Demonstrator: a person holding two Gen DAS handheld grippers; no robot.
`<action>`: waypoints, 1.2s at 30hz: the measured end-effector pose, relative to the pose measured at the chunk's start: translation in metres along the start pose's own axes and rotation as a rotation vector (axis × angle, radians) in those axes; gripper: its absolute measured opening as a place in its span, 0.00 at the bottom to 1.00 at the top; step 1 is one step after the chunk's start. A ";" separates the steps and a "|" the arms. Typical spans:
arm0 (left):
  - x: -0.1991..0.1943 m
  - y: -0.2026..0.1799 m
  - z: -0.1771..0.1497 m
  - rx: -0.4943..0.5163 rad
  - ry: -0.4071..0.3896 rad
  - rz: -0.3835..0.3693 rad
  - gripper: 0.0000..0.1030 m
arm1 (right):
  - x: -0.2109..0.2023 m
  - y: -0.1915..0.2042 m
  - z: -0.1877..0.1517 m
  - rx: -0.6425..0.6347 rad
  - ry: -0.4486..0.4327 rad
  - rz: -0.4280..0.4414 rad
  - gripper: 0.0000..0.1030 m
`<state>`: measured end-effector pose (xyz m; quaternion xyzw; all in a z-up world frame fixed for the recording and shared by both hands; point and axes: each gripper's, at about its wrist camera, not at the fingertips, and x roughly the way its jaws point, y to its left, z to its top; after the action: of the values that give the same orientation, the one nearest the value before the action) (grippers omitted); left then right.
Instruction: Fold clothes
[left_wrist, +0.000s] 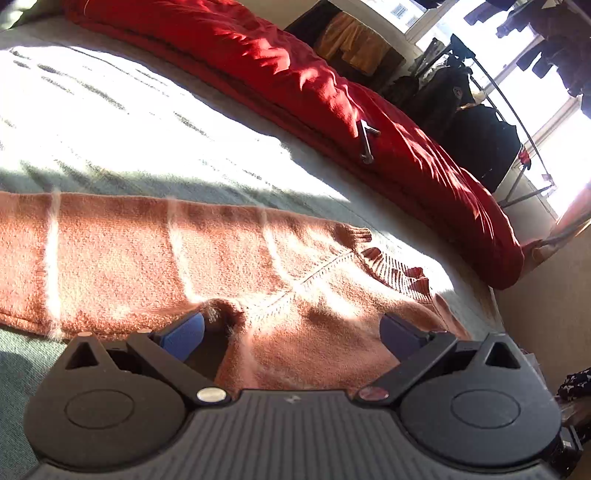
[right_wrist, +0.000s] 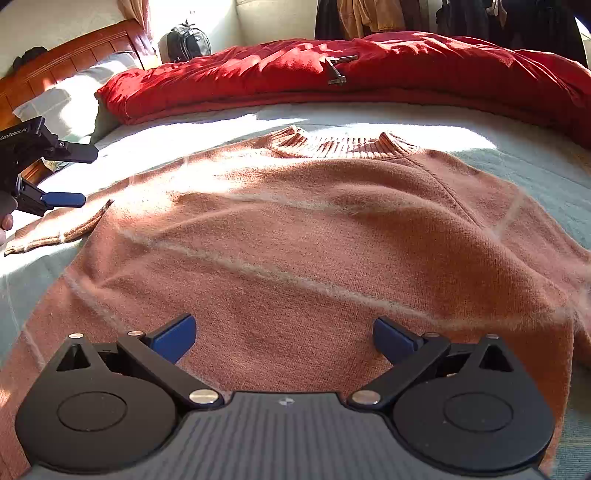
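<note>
On the bed (right_wrist: 535, 166), both tongs (left (left_wrist: 291, 328), right (right_wrist: 284, 336)) hang wide open and empty over a flat orange sweater (right_wrist: 295, 240).

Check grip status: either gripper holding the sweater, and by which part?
Nothing held. Left gripper is open near the sweater's sleeve; right gripper is open over its lower body.

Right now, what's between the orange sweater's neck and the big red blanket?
Only bare pale green bedsheet, part sunlit, lies between the orange knit sweater's ribbed collar and the rumpled red blanket, seen in the right wrist view.
</note>
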<state>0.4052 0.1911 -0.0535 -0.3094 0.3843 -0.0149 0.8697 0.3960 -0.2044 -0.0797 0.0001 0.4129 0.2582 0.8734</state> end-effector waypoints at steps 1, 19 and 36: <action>0.000 0.012 -0.003 -0.041 -0.004 0.003 0.96 | 0.001 -0.001 0.000 0.004 0.000 -0.005 1.00; 0.021 0.080 0.004 -0.350 -0.282 0.001 0.95 | 0.002 -0.012 0.000 0.067 -0.027 0.013 1.00; 0.060 0.002 0.014 -0.037 -0.083 0.000 0.96 | 0.006 -0.007 -0.001 0.030 -0.023 -0.015 1.00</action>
<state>0.4564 0.1847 -0.0865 -0.3259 0.3483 0.0053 0.8789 0.4015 -0.2083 -0.0857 0.0132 0.4066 0.2452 0.8800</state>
